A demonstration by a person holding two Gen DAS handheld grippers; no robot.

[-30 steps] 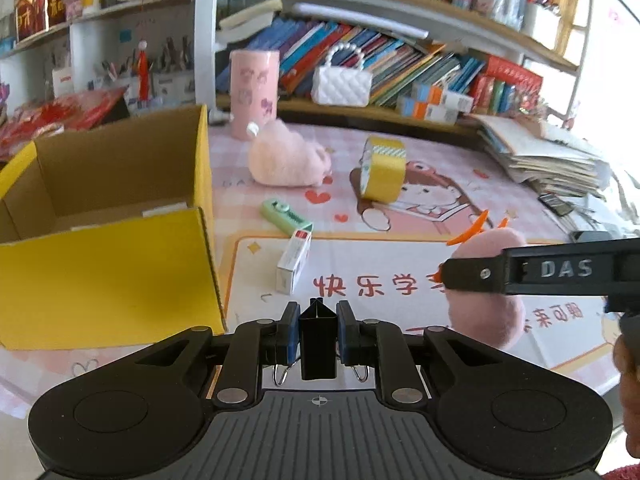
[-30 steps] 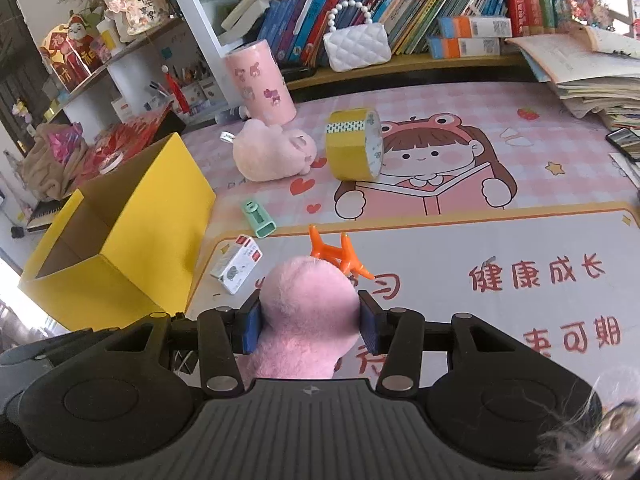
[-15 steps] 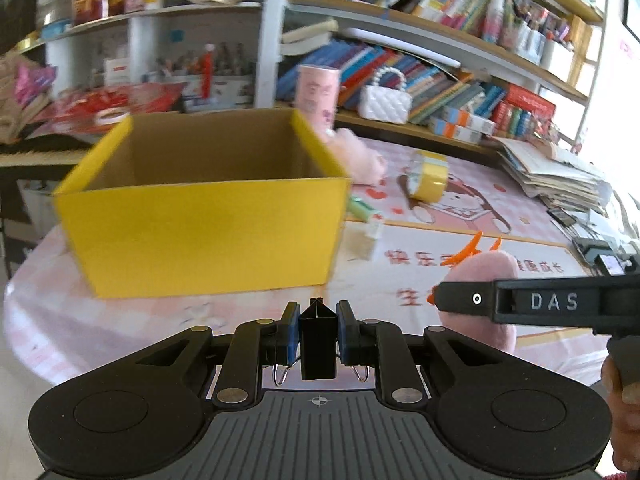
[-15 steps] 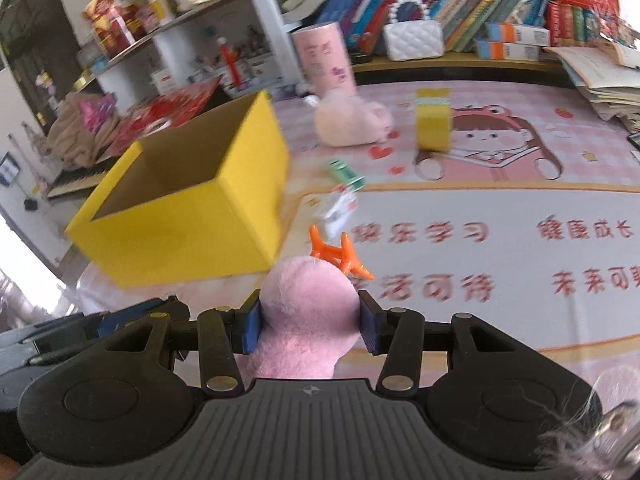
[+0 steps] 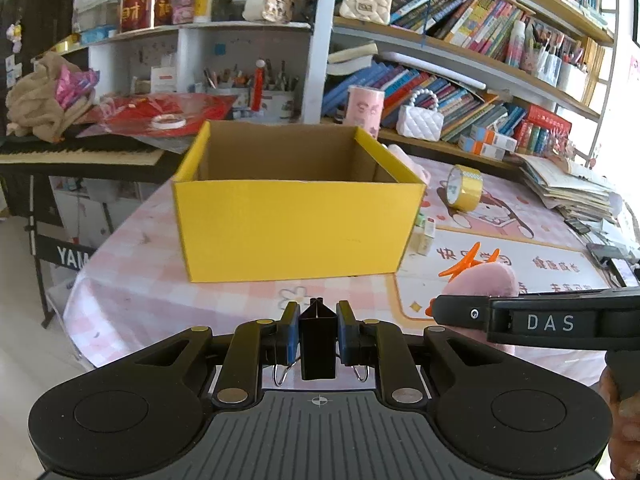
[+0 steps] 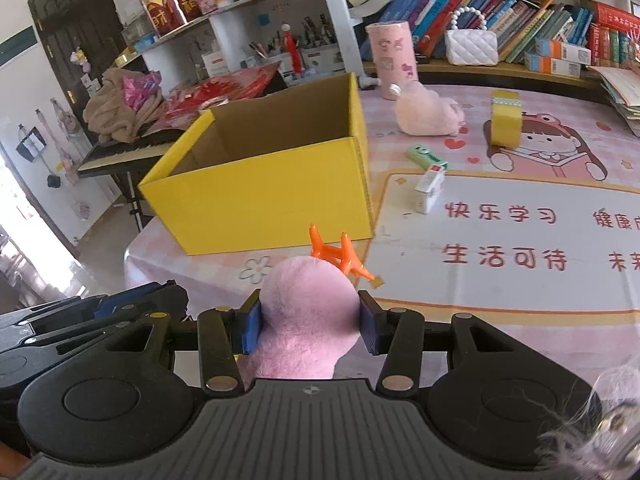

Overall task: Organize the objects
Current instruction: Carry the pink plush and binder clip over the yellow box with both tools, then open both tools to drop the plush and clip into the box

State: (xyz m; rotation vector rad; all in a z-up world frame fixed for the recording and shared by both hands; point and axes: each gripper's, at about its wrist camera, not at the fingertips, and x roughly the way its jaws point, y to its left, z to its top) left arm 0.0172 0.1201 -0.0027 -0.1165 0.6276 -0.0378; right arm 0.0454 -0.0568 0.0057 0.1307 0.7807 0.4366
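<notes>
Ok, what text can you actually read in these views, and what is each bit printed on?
"DAS": side of the right gripper.
"YAM", cut off: keyboard stand panel.
"快乐学习": table mat.
"生活可待": same mat.
Book spines, small boxes, shelf labels and the tape roll: too small or blurred to read.

White quilted handbag (image 5: 420, 122) sits on the low shelf. Rows of books (image 5: 472, 96) stand behind and right of it. Cream handbag (image 5: 365, 4) is on the shelf above, paper stack (image 5: 568, 188) lower right, and electronic keyboard (image 5: 80, 156) far left, bearing a beige cloth bundle (image 5: 40, 100).
</notes>
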